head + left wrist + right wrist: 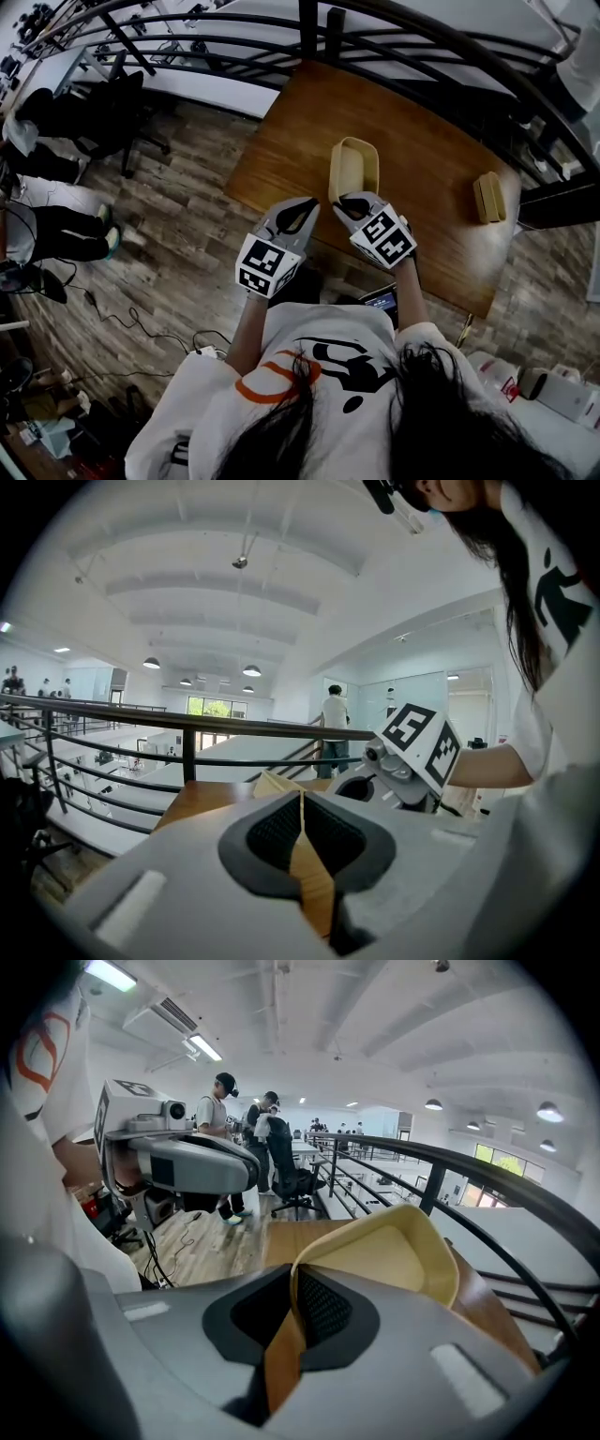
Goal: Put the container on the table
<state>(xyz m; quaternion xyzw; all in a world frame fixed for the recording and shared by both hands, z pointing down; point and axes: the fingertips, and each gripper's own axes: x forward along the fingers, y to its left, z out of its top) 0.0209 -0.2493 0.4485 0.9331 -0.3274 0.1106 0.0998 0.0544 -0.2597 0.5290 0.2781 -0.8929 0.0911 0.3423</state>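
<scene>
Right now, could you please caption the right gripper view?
Right hand-held gripper pinches beige container rim over the wooden table.

Pale yellow on warm brown wood

The container (353, 169) is a plain pale yellow; the tabletop (441, 159) under it is mid-brown with a faint wood grain, and a small tan object (488, 197) lies on it. The left gripper (305, 208) and right gripper (349, 204) are light grey, and their fingers (330, 1309) are lined in dotted black. The 2 marker cubes (267, 265) are white with black square patterns. The floor (187, 234) is streaky grey-brown plank, the railing (412, 42) is black, and the shirt (319, 375) is white with black and orange print.
</scene>
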